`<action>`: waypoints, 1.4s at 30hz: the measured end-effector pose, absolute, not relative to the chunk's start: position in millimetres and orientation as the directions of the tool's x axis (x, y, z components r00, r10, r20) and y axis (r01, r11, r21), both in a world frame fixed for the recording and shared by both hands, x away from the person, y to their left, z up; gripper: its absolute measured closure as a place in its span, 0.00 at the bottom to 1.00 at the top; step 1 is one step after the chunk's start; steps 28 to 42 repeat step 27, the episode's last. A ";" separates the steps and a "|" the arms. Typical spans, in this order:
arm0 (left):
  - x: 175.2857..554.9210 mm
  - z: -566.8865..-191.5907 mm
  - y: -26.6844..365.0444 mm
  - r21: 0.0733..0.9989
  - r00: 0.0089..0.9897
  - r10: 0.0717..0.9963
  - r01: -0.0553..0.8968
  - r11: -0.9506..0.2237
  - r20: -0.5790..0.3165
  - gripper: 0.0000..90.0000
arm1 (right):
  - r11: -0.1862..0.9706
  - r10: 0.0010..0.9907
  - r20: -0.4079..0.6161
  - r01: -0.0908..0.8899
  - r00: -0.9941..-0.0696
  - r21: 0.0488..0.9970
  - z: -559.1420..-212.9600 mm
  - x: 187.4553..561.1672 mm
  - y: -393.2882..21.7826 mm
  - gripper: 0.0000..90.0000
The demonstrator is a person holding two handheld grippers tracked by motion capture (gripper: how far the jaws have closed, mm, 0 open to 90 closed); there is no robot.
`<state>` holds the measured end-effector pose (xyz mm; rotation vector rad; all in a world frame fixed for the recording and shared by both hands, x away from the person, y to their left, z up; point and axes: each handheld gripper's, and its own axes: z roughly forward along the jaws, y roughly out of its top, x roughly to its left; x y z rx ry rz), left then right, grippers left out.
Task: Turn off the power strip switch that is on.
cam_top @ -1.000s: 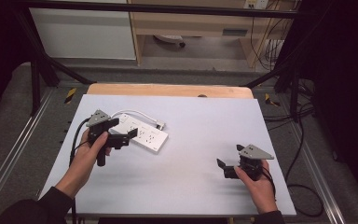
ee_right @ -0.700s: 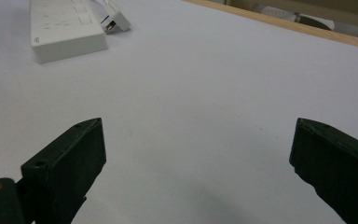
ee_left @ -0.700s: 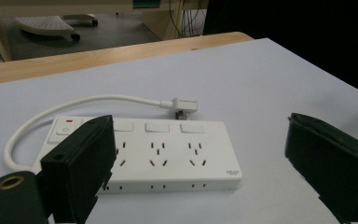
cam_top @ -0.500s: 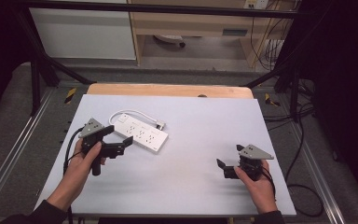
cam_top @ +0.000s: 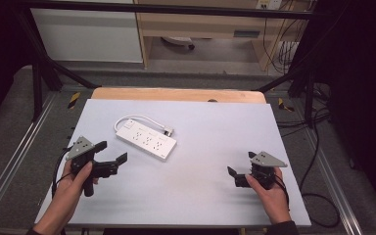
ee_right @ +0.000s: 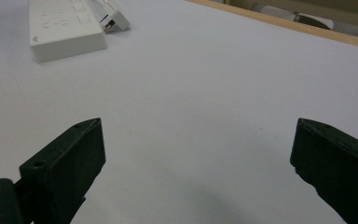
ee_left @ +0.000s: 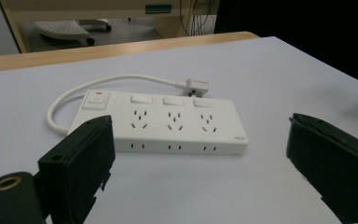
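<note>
Left gripper (cam_top: 111, 156): jaws spread wide, holding nothing, aimed at the white power strip (cam_top: 146, 139) from just beside its long near side; not touching. In the left gripper view the left gripper (ee_left: 200, 154) frames the power strip (ee_left: 161, 122) squarely between its jaws.

Power strip: lies flat on the white table top (cam_top: 210, 127), three outlet groups and three rocker switches facing up, master switch (ee_left: 95, 99) at one end. Its white cord (ee_left: 116, 83) loops round behind it and ends in the plug (ee_left: 196, 87), which rests on the table just behind the strip.

Right gripper (cam_top: 242, 171): jaws wide, empty, well apart from the strip, low over bare table.

Handling note, a judgement: the strip is longer than the jaw gap, so a grasp should cross its short width near mid-length, jaws level and low, clear of the cord, to prevent tilting or dragging the plug.
</note>
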<state>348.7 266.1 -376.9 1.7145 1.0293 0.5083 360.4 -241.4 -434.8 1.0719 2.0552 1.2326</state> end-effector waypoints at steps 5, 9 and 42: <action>336.2 -384.8 275.3 0.915 0.533 0.834 0.393 -0.094 -0.143 0.09 | 0.275 0.831 -0.027 0.368 -0.556 0.888 -434.8 360.1 -242.0 0.04; 328.8 -394.0 280.0 0.911 0.530 0.836 0.400 -0.103 -0.138 0.08 | 0.271 0.834 -0.025 0.369 -0.552 0.889 -434.8 360.2 -242.8 0.04; 309.9 -427.7 287.1 0.870 0.533 0.832 0.472 -0.141 -0.154 0.10 | 0.284 0.858 -0.038 0.411 -0.512 0.866 -438.9 362.4 -246.8 0.04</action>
